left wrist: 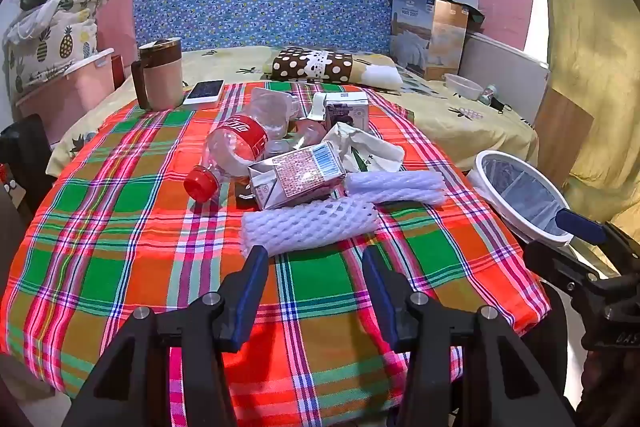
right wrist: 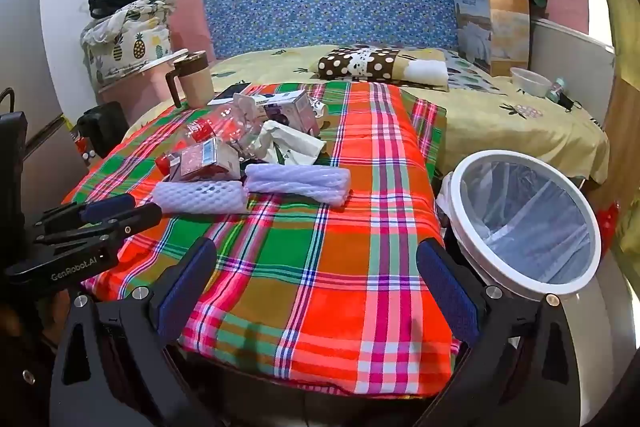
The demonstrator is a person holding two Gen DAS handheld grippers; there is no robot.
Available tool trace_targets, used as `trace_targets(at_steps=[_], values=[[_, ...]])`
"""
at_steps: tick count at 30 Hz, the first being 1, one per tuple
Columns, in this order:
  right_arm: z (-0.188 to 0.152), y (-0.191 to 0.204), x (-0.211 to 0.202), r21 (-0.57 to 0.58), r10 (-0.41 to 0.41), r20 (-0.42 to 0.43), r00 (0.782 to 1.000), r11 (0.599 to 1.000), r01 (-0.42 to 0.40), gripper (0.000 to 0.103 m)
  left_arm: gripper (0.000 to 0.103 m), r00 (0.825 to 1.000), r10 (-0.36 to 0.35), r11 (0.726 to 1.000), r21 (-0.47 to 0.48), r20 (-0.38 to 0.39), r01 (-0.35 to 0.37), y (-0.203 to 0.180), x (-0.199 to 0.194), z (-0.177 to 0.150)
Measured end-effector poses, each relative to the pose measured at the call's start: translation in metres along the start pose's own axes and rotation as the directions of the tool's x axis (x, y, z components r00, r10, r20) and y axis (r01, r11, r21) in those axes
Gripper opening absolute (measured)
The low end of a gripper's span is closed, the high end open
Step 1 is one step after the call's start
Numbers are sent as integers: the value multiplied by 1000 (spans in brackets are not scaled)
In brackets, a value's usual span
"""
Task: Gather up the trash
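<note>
both my hand-held grippers, left point(left wrist: 316, 259) and right point(right wrist: 316, 279), are hanging open and empty; i'm judging the foam net point(left wrist: 310, 225) feather-light and squashy, best pinched mid-length.

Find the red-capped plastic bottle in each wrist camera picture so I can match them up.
Left wrist view: the bottle lies left of centre, red cap toward the camera.
Right wrist view: the bottle is upper left, mostly hidden behind the pink carton.
Shared landmark: the white bin off the table's right side.
</note>
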State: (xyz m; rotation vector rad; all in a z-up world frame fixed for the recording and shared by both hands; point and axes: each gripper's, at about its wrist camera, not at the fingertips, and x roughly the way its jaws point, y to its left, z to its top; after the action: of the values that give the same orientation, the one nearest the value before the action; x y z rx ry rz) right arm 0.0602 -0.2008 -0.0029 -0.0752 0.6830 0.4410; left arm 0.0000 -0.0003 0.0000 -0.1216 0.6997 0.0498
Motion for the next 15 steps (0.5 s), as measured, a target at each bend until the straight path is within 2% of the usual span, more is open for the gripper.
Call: trace_targets(at_steps=[8, 10, 15], values=[[0, -2, 0, 9, -5, 17, 1000, 1000, 5, 101, 49, 1000, 3, 1000, 10, 2, -3, -11, 1, -2], [3, -3, -3, 10, -9, 26, 1000, 1000, 9, 101, 49, 1000, -6, 1000, -8, -1, 6, -1, -2, -3], [3, -1, -4, 4, -13, 59, 998, 1000, 13, 101, 49, 1000, -9, 1000, -10, -1, 9, -2, -4, -3]])
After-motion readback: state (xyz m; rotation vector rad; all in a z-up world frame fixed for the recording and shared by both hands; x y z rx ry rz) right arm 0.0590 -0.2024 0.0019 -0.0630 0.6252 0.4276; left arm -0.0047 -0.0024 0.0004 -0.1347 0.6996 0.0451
